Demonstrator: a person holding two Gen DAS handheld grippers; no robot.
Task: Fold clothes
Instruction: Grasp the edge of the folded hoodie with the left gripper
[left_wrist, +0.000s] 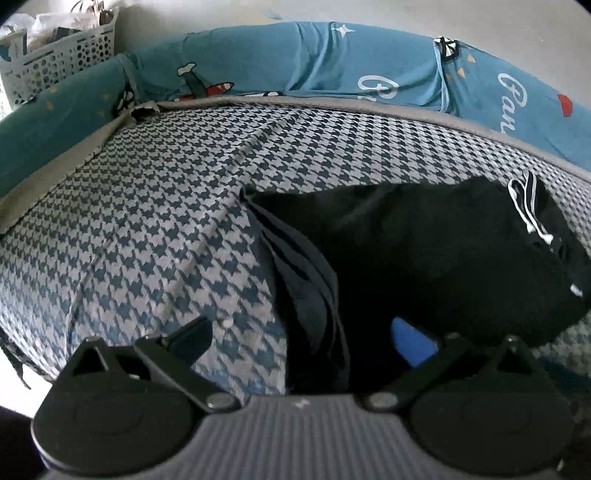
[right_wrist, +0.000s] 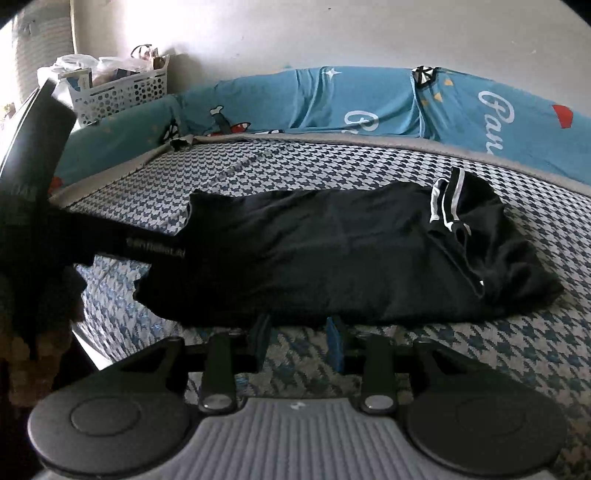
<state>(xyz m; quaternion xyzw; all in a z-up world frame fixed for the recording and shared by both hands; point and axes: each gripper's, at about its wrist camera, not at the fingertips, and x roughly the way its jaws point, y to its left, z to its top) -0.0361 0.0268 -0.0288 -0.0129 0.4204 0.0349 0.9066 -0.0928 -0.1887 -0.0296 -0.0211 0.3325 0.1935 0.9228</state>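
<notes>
1. Your black garment (right_wrist: 332, 251) lies folded lengthwise on the houndstooth bedspread (right_wrist: 517, 350), with its striped collar (right_wrist: 447, 203) to the right.
2. Your right gripper (right_wrist: 299, 332) sits at the garment's near edge, jaws partly apart, with nothing pinched.
3. Your left gripper (left_wrist: 303, 332) is spread wide over the dark cloth's left end.
4. The blue printed quilt (left_wrist: 332, 62) and white basket (left_wrist: 55, 59) lie behind.
</notes>
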